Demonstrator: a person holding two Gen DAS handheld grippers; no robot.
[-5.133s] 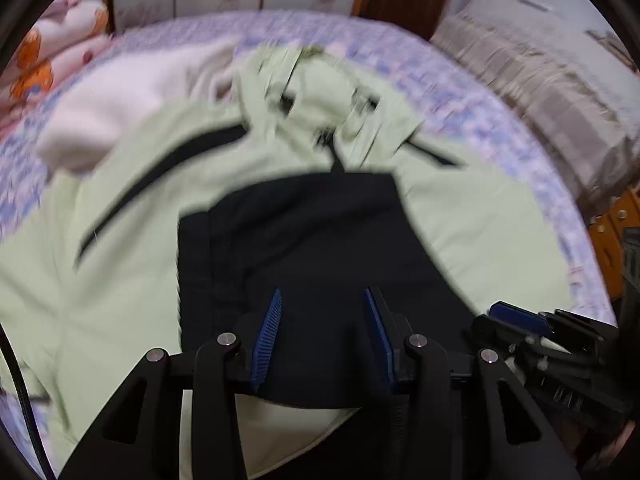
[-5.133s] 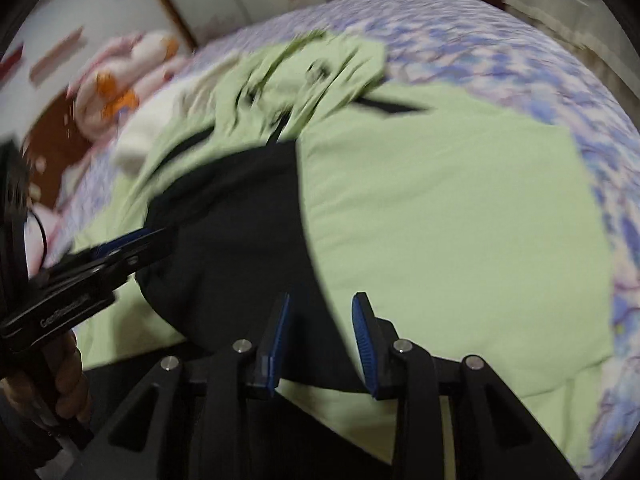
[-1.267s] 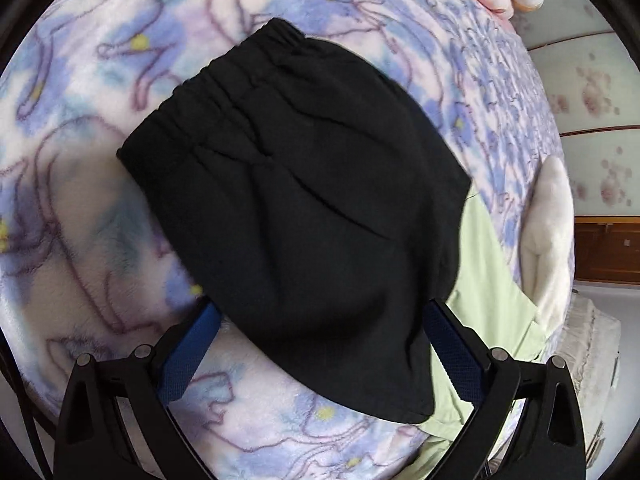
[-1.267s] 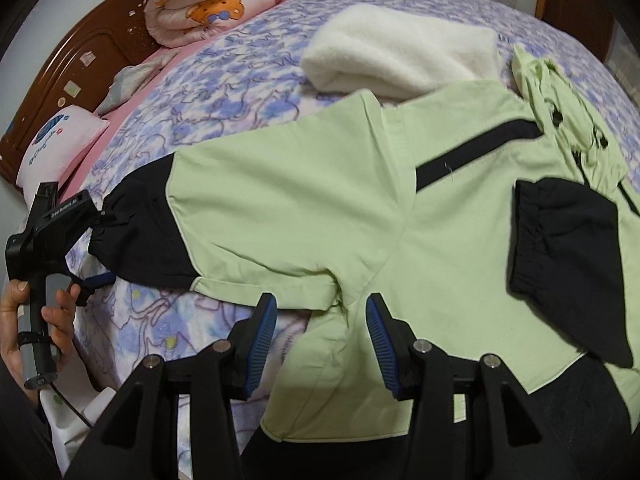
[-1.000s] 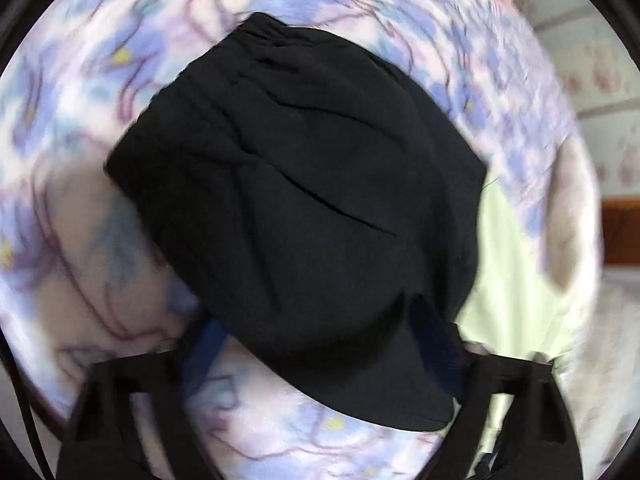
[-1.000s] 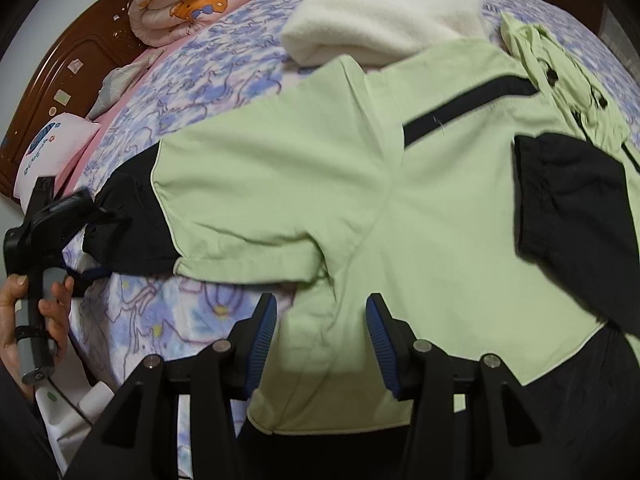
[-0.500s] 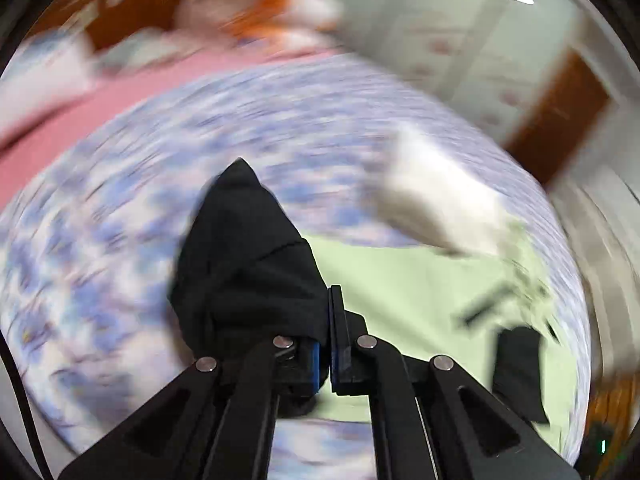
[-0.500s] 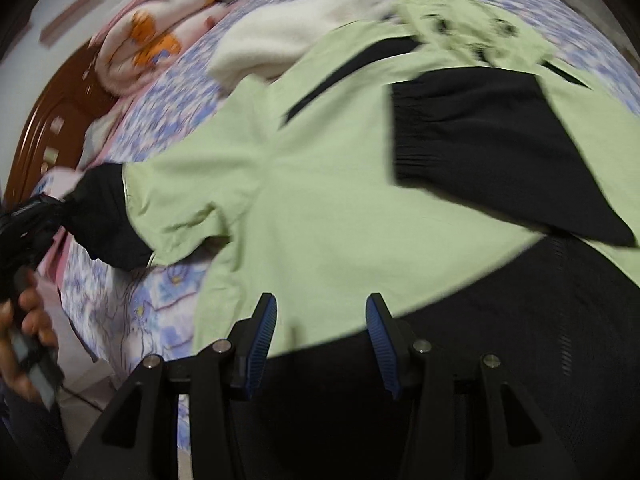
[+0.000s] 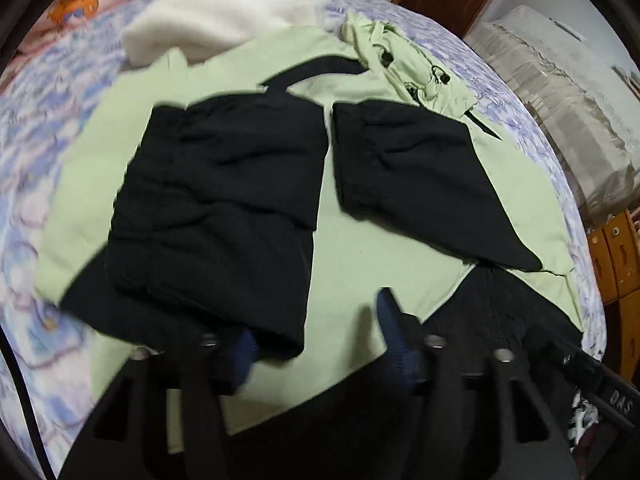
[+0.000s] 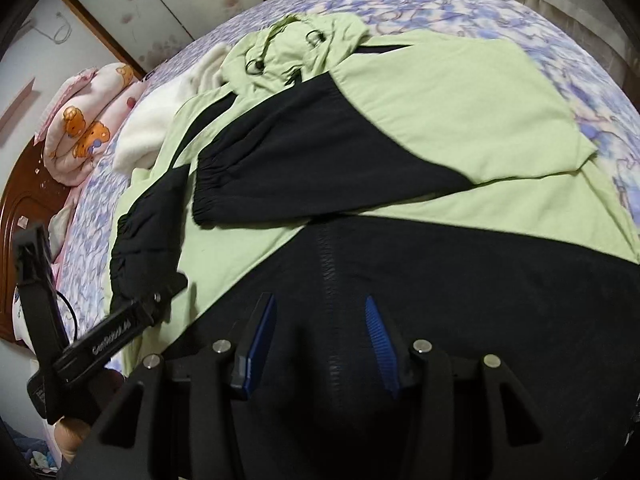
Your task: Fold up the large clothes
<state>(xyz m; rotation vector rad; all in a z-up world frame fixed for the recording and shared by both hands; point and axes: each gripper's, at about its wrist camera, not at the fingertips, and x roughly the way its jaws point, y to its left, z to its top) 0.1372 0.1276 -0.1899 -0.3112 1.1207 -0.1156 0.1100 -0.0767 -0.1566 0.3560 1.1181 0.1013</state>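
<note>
A light green jacket [image 9: 352, 248] with black sleeves lies flat on the bed, hood [image 9: 400, 56] at the far end. Both black sleeves are folded over its front: the left sleeve [image 9: 224, 200] and the right sleeve [image 9: 416, 184]. My left gripper [image 9: 316, 332] hovers at the near end of the left sleeve with its jaws opening. The sleeve's corner lies loose by the left pad, and no pad presses on it. My right gripper [image 10: 320, 332] stands open above the black hem panel [image 10: 440, 300], holding nothing.
A white fleece blanket [image 9: 216, 20] lies beyond the jacket's left shoulder. A rolled pink quilt [image 10: 84, 128] and a wooden headboard [image 10: 16, 216] are at the left. The purple patterned bedspread [image 9: 24, 128] surrounds the jacket. Wooden drawers [image 9: 612, 248] stand off the bed's right edge.
The left gripper closed on the black left sleeve, swung it from the bedspread across onto the jacket's front, then let go. The right gripper slid along the jacket to the black hem.
</note>
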